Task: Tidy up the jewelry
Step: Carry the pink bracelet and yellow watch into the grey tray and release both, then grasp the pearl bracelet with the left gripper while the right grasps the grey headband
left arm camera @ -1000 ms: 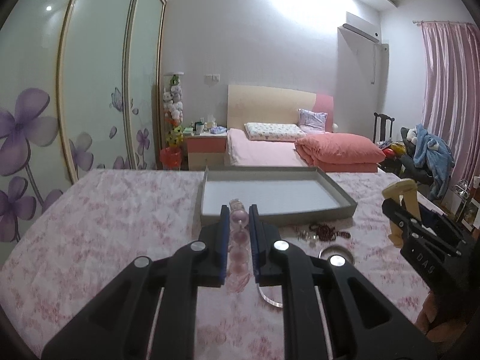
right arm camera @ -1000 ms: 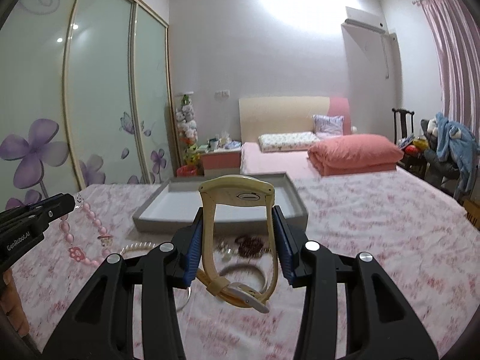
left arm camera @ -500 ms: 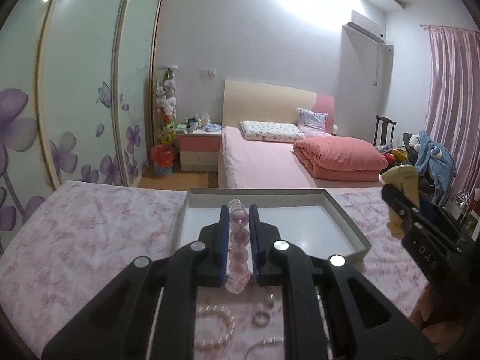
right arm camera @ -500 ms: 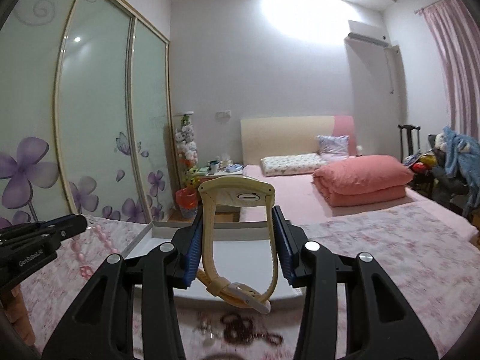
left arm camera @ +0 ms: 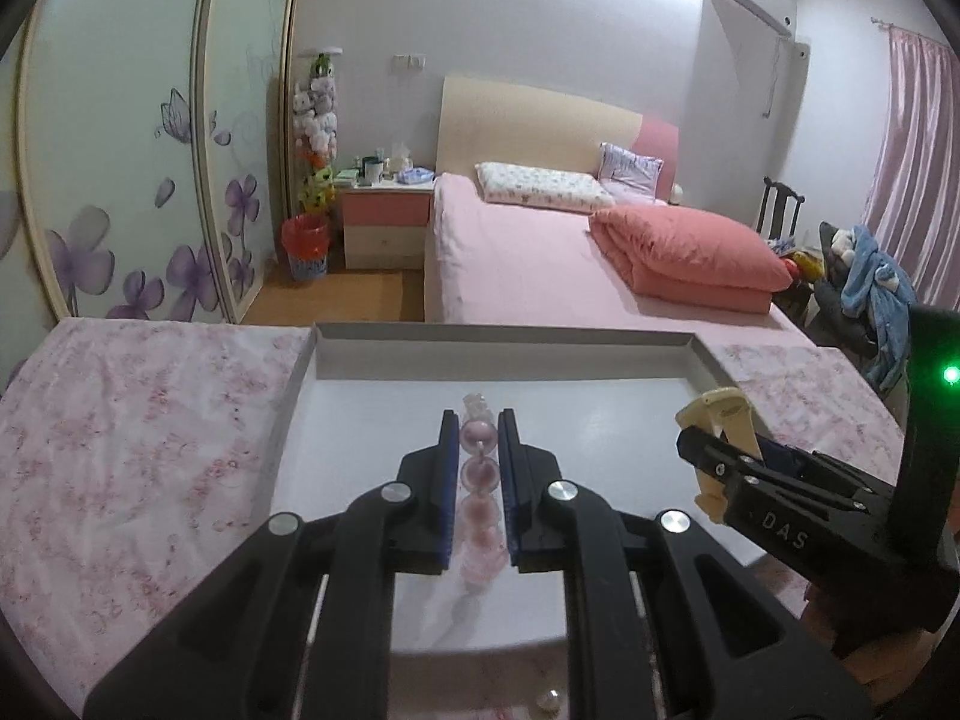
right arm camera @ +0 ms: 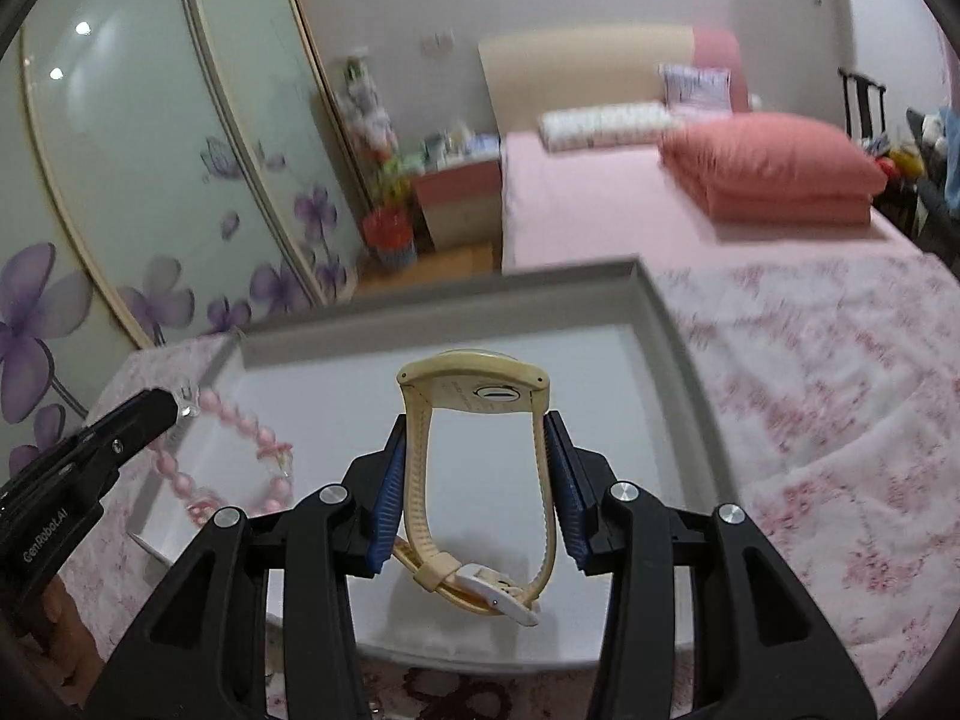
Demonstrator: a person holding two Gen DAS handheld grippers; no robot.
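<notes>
Left wrist view: left gripper (left arm camera: pixel 480 426) clamped on a pink bead bracelet (left arm camera: pixel 479 483). Blue ribbed pads pinch it from both sides, gap barely a bead wide. Beads are round, glossy, translucent pink; a clear faceted piece sits at the far end. The visible strand runs straight along the fingers, long axis near-to-far, far end poking just past the fingertips. It hangs over the near half of the tray (left arm camera: pixel 504 354): shallow, rectangular, grey walls, smooth white matte floor, long side across the view. Tray sits on a pink floral cloth (left arm camera: pixel 138 450), soft and wrinkled. To the right, the right gripper (left arm camera: pixel 717 438) with the cream watch (left arm camera: pixel 723 417) head sticking out past its tip, also over the tray, right side.

Right wrist view: right gripper (right arm camera: pixel 477 468) closed on the watch (right arm camera: pixel 474 396). Pads press the two strap sides from outside. Strap is cream rubbery plastic, ridged edges, buckled into a closed loop. Loop stands upright between the fingers, long axis along them; flat rectangular case at the far end, white buckle and strap tail at the near end, low. It's above the tray (right arm camera: pixel 660 312) floor, middle; contact with the floor can't be judged. At left, the left gripper (right arm camera: pixel 174 414) tip holds the bracelet (right arm camera: pixel 252 450), which droops in a curved loop over the tray's left side. Dark red beads (right arm camera: pixel 456 690) lie on the cloth (right arm camera: pixel 840 408) just near of the tray, blurred.
</notes>
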